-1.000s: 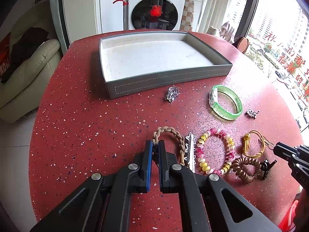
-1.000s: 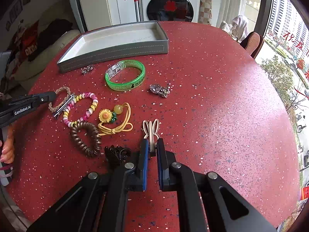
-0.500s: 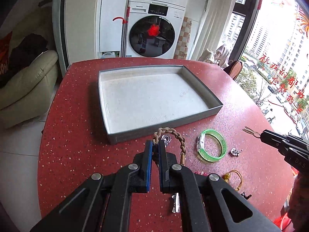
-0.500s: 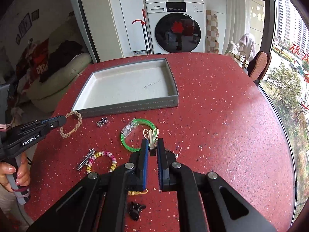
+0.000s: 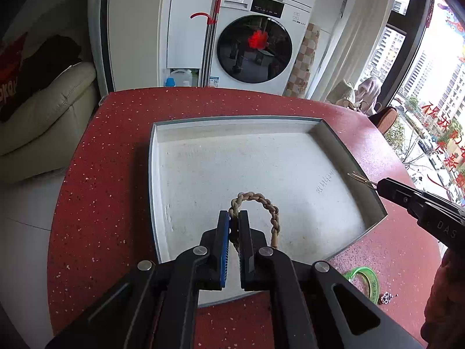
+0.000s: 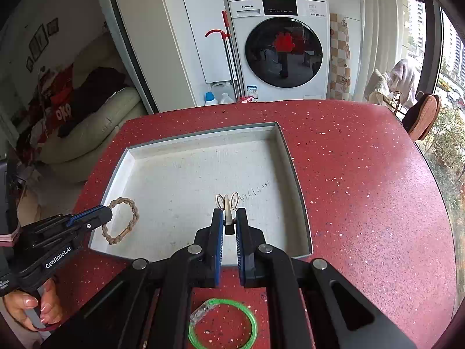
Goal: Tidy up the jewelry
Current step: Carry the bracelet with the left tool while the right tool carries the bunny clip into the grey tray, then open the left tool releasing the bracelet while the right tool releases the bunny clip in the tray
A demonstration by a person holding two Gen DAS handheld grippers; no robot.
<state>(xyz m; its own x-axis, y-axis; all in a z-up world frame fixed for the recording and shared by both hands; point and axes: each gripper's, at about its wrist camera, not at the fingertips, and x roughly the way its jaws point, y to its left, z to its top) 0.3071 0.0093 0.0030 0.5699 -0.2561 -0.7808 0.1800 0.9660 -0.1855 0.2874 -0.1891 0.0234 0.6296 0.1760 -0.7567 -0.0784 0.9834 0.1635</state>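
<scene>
My left gripper [image 5: 234, 216] is shut on a braided tan bracelet [image 5: 263, 200], which hangs over the near part of the grey tray [image 5: 360, 163]. From the right wrist view the same bracelet [image 6: 128, 218] dangles at the left gripper [image 6: 106, 216], over the tray's near left corner. My right gripper [image 6: 229, 215] is shut on a small cream loop hair clip [image 6: 226, 202] above the tray [image 6: 293, 168], toward its near right side. In the left wrist view the right gripper [image 5: 377, 186] comes in from the right with the clip's tip [image 5: 359, 178] showing.
A green translucent bangle [image 6: 222, 322] lies on the red speckled table [image 6: 363, 203] just in front of the tray; it also shows as the bangle [image 5: 364, 283] beside a small metal charm [image 5: 386, 297]. A washing machine [image 6: 279, 49] and a cream sofa [image 6: 96, 128] stand beyond the table.
Both grippers lifted their pieces off the table and carried them forward over the tray. The other jewelry has dropped below and behind the view.
</scene>
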